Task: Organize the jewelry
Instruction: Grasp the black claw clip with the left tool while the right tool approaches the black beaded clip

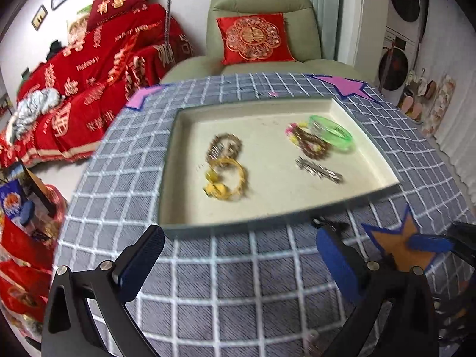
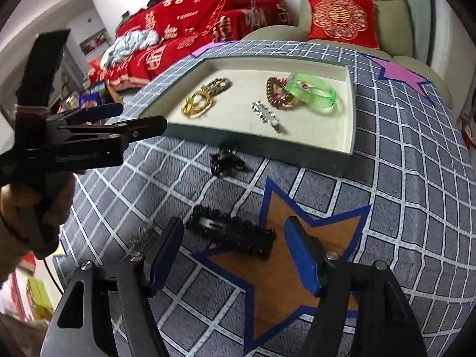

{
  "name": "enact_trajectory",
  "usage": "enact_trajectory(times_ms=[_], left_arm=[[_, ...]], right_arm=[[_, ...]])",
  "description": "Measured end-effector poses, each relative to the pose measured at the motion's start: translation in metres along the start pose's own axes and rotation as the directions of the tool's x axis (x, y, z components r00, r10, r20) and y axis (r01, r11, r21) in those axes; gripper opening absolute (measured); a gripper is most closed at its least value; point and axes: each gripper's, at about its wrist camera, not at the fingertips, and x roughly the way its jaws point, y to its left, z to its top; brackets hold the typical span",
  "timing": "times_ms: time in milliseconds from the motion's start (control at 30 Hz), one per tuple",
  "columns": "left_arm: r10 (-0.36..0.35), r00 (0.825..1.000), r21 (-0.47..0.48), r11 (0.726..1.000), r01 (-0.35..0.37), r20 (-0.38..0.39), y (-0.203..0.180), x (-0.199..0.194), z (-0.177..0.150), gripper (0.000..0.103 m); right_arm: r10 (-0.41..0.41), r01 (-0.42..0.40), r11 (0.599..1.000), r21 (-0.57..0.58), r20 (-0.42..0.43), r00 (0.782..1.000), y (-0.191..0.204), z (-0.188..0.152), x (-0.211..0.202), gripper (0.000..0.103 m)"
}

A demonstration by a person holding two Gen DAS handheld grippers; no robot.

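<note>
Both tongs stand apart, nothing between the pads. Left gripper (image 1: 238,255) hangs over bare check cloth, just short of the near wall of the tray (image 1: 366,195). Right gripper (image 2: 235,255) points down at the long black hair clip (image 2: 230,233), which lies just ahead of my fingertips, one end on the orange star patch (image 2: 312,232), the other on the tablecloth (image 2: 401,178).

Already inside the tray, ahead of both tongs: gold bangle (image 2: 197,104), a brown bead bracelet beside it, green bangle (image 2: 315,93), silver clip (image 2: 266,116). Still outside: the long clip, and a small black claw clip (image 2: 224,162) beyond it, close to the tray's near wall.

Handling judgement for the long clip: light, stiff along its length, edge beaded or lacy (blurred, cannot tell which). It lies flat, so little height to bite on. Best taken across the narrow width near the middle, where the smooth bar shows; an end grip would likely let it swing. Pads may slip on the bar, so close firmly.
</note>
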Motion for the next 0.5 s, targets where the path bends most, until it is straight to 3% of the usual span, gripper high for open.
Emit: enact_trajectory(times_ms=[500], left_arm=[[-0.118,0.990,-0.026,0.993,0.116,-0.080,-0.012,0.017,-0.015,0.103]], right_arm=[[0.002,-0.024,0.970,-0.242,-0.091,0.996,0.025,0.003,0.034,0.073]])
